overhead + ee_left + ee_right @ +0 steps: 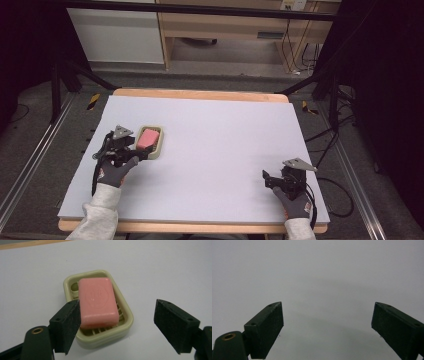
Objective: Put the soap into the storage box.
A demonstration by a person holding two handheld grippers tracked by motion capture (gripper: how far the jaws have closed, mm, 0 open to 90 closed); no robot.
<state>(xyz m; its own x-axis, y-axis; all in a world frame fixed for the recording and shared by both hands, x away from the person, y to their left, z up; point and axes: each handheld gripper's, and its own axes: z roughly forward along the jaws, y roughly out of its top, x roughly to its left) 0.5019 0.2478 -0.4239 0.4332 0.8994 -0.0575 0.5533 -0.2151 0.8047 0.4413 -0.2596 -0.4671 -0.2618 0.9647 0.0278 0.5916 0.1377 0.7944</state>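
- The left hand-held gripper [117, 327] hovers right at the near end of the soap dish [126, 322], jaws spread wide and holding nothing.
- The pink soap bar [98, 301] lies flat in that cream dish, on the left half of the surface [225, 150]; in the high view the soap bar [148, 137] sits just ahead of the left hand-held gripper [131, 150].
- One jaw pad [72, 325] overlaps the soap's near corner in the left gripper view; whether it touches, I cannot tell.
- The right hand-held gripper [267, 179] waits well apart near the right front edge, jaws released over bare surface.
- My read: early days, approach made, no grasp yet; closing on the soap or dish and moving it is all to come.
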